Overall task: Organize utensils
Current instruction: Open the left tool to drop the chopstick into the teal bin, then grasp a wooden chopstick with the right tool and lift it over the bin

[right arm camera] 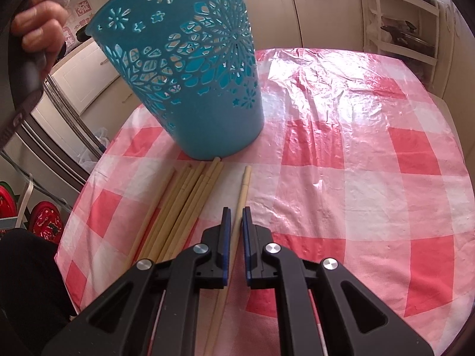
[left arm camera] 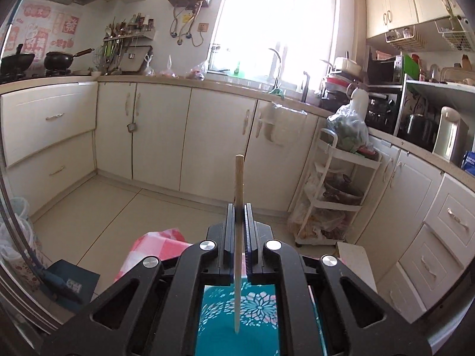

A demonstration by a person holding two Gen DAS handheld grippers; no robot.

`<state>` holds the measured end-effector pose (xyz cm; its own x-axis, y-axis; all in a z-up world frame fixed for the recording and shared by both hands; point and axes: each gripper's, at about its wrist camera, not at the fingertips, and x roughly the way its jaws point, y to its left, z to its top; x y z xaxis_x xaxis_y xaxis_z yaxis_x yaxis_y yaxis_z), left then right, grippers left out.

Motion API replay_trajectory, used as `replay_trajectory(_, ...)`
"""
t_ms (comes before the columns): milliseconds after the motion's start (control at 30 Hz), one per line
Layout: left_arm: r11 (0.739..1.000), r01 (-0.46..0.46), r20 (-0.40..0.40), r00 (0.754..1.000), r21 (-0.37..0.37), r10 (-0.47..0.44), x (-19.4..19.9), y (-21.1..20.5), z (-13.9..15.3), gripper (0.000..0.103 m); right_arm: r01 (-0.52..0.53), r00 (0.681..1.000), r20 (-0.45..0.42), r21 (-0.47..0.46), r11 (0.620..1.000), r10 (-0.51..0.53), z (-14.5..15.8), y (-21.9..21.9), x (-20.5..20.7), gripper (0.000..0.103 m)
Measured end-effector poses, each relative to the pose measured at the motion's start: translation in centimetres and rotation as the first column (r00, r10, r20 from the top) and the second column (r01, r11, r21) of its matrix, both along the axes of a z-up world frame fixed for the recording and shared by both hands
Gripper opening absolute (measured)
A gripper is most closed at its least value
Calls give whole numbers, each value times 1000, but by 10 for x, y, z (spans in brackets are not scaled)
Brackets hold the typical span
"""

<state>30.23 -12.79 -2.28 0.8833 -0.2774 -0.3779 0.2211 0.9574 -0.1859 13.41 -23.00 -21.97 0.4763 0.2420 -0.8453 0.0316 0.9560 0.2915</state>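
**Two chopsticks clamped, one per gripper**

Gripping a single chopstick (left arm camera: 239,207) upright in the left gripper (left arm camera: 239,207), above the teal basket (right arm camera: 190,68). Clamping another chopstick (right arm camera: 242,195) in the right gripper (right arm camera: 236,212), against the checked tablecloth (right arm camera: 356,178), beside the loose bundle (right arm camera: 181,204) near the basket's base.

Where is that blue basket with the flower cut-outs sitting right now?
In the right wrist view, the blue basket stands at the upper left on the checked tablecloth, just beyond the bundle of chopsticks.
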Motion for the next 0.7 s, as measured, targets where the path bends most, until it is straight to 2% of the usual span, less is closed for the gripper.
replay_trajectory(133,997,20,-59,998,68,-16,-4,-2,-26,6,-4,1000,0,3,1000,4,0,0,0,10)
replay_trajectory(233,995,36,-103,994,96,-27,-10,3,-40,13,-17,1000,6,-18,1000,17,1,2,0,12)
replay_trajectory(300,994,39,-119,993,106,-27,-16,9,-43,29,-25,1000,9,-36,999,25,1,6,0,12)
replay_trajectory(400,993,28,-113,993,116,-15,-28,22,-39,45,-32,999,12,-59,998,33,1,9,0,12)
replay_trajectory(567,994,8,-110,994,108,4,-50,55,-30,60,-48,999,11,-115,992,49,1,17,-1,12)
replay_trajectory(700,995,-39,-97,994,89,47,-67,84,-28,76,-88,995,23,-227,970,95,2,29,-5,8)
